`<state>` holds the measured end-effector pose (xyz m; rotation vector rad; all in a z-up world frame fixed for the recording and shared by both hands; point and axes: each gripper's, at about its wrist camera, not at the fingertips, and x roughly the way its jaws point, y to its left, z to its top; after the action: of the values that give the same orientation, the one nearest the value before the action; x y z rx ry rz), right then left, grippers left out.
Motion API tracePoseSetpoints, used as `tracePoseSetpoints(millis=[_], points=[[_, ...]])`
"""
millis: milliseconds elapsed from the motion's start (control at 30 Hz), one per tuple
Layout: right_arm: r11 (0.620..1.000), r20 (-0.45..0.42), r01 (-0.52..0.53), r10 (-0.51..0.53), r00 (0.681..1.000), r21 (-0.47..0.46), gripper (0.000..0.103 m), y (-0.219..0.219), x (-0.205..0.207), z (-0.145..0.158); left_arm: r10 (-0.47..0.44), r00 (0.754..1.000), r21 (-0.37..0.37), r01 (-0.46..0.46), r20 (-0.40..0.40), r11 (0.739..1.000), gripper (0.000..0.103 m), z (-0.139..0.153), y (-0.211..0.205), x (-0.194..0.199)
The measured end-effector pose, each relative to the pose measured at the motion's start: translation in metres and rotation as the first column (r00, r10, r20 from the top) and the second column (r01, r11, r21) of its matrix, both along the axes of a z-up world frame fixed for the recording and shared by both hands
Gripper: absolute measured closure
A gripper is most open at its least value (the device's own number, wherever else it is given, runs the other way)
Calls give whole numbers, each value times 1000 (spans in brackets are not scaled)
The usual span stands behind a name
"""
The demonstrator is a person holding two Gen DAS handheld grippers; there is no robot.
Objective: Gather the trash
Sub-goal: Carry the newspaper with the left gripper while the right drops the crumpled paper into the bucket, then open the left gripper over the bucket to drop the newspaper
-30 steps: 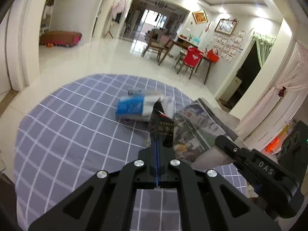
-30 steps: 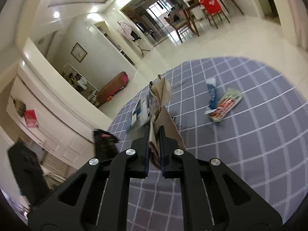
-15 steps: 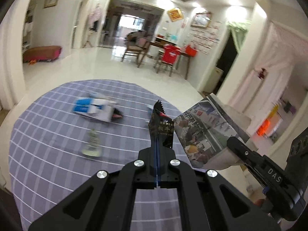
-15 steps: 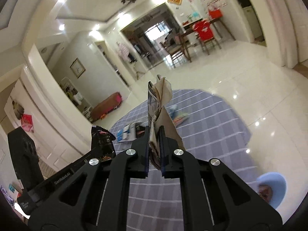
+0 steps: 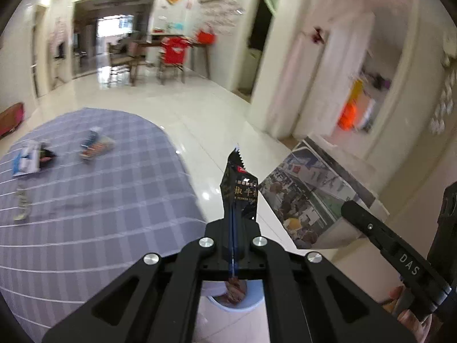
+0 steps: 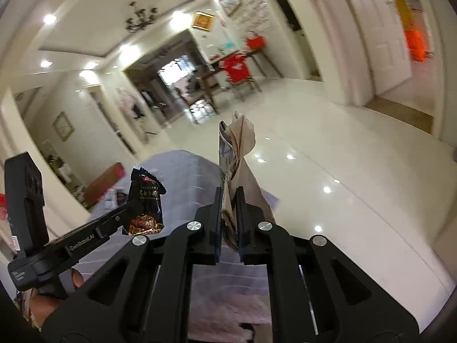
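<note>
My left gripper [image 5: 233,223] is shut on a black snack wrapper [image 5: 239,188] with a jagged top edge, held upright above the floor. Straight below it a pale blue bin [image 5: 251,300] with trash inside shows between the gripper arms. My right gripper [image 6: 229,208] is shut on a folded newspaper [image 6: 237,148] that stands upright between the fingers. The newspaper also shows in the left wrist view [image 5: 308,197] to the right, and the wrapper shows in the right wrist view [image 6: 145,203] to the left.
A blue checked round rug [image 5: 100,200] lies at the left with a blue-white packet [image 5: 27,161], a small colourful wrapper [image 5: 94,145] and a pale wrapper [image 5: 21,204] on it. Glossy white floor [image 5: 217,120] stretches ahead. Dining table and chairs [image 5: 171,54] stand far back.
Both grippers have swung right, away from the rug, carrying the wrapper and the newspaper. The rug has slid to the left of both views and the blue bin now sits under the left gripper.
</note>
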<state>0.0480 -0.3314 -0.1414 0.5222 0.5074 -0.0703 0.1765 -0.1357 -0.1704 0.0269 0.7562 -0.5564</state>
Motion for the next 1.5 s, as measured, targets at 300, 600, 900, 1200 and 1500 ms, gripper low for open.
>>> tracePoseSetpoints(millis=[300, 600, 900, 1200, 1500], points=[[998, -143, 59, -61, 988, -19, 94, -33, -23, -66, -113, 988, 121, 126, -107, 985, 103, -73, -68, -4], [998, -198, 63, -66, 978, -19, 94, -28, -7, -88, -120, 975, 175, 153, -185, 973, 103, -113, -84, -1], [998, -220, 71, -69, 973, -1, 80, -28, 10, -111, -98, 976, 193, 136, -196, 972, 103, -119, -93, 4], [997, -222, 83, -81, 972, -3, 48, -35, 1, -112, -104, 973, 201, 146, -204, 969, 103, -122, -99, 6], [996, -217, 87, -83, 973, 12, 48, -39, -2, -113, -116, 973, 212, 159, -202, 964, 103, -123, -103, 4]])
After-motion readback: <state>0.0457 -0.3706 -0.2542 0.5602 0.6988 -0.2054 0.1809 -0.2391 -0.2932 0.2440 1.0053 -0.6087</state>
